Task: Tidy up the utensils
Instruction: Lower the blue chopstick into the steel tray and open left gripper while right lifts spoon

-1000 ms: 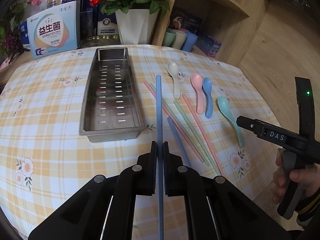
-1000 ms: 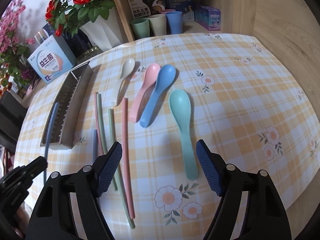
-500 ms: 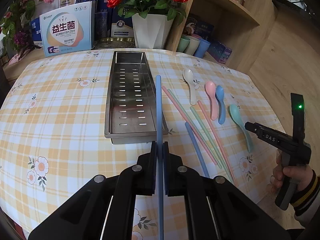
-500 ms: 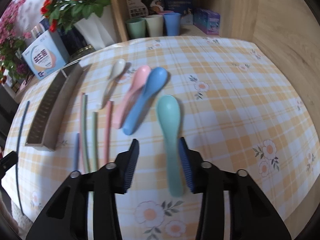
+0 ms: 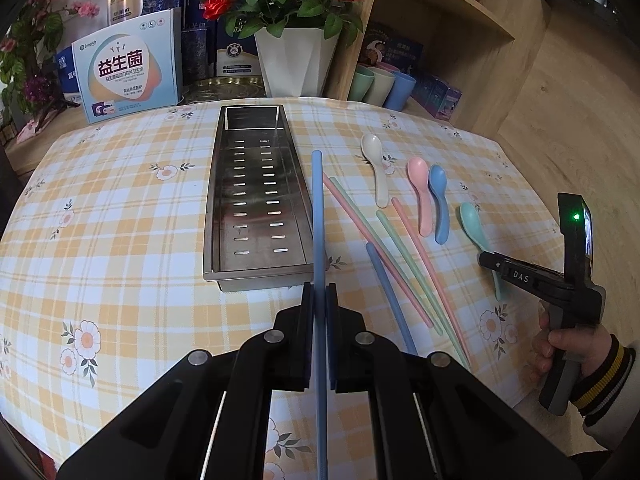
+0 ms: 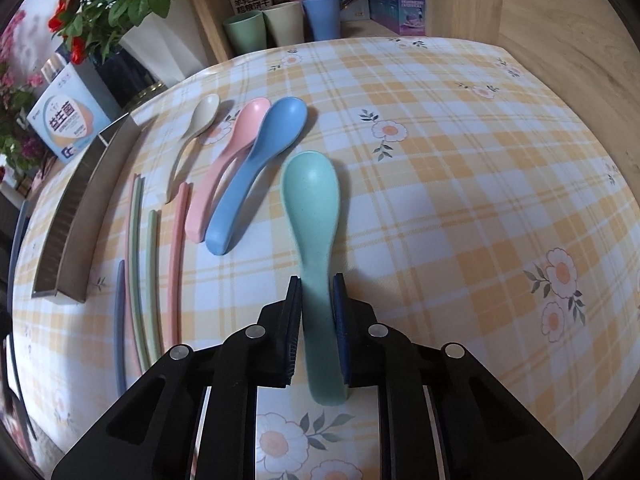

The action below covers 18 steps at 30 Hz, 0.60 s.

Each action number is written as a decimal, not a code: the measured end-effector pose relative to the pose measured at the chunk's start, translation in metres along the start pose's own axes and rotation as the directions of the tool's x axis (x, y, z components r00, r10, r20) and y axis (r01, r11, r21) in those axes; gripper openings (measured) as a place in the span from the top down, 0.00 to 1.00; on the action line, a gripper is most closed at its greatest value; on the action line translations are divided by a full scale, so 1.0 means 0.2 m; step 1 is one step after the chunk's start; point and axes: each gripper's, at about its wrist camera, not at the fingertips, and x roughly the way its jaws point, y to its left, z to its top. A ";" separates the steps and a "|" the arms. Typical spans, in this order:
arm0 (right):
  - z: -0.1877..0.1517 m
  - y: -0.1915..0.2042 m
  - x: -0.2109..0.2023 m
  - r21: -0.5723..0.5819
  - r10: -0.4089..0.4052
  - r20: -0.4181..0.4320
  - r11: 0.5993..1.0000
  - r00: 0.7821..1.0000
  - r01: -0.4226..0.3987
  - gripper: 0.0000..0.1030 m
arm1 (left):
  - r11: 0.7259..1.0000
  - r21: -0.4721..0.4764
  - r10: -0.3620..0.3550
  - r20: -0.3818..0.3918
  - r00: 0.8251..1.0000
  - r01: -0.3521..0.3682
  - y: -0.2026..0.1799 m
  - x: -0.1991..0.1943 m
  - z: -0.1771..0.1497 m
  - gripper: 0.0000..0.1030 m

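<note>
My left gripper (image 5: 319, 292) is shut on a blue chopstick (image 5: 317, 208), which sticks out forward beside the right rim of the steel perforated tray (image 5: 256, 268). My right gripper (image 6: 317, 284) is down on the tablecloth, its jaws closing on the handle of the teal spoon (image 6: 310, 200), and both pads touch its sides. The spoon lies flat with its bowl pointing away. White (image 6: 200, 120), pink (image 6: 240, 132) and blue (image 6: 276, 132) spoons lie to its left. Pink, green and blue chopsticks (image 5: 386, 296) lie loose between the tray and the spoons.
A white pot of red roses (image 5: 296, 60), a printed box (image 5: 128, 76) and tins stand behind the tray. Several cups (image 6: 280, 20) sit on a wooden shelf at the back right. A hand (image 5: 568, 344) with a striped cuff holds the right gripper by the table's right edge.
The right gripper sank onto the teal spoon and its jaws went from wide apart to closed around the handle. The left gripper kept the blue chopstick and barely shifted.
</note>
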 end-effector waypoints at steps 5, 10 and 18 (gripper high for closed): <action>0.00 0.00 -0.02 0.011 0.013 0.013 1.000 1.000 -0.013 0.86 | 1.000 -0.003 0.006 -0.001 1.000 -0.006 0.00 -0.01 0.00 0.95; 0.02 0.00 -0.08 0.054 0.075 0.044 0.996 0.996 -0.077 0.86 | 1.000 -0.020 -0.009 -0.010 1.000 0.008 0.02 -0.02 0.01 0.95; 0.08 0.06 -0.16 0.069 0.158 0.087 0.984 0.984 -0.164 0.86 | 0.991 -0.132 -0.037 -0.036 0.999 0.032 0.15 -0.02 0.14 0.95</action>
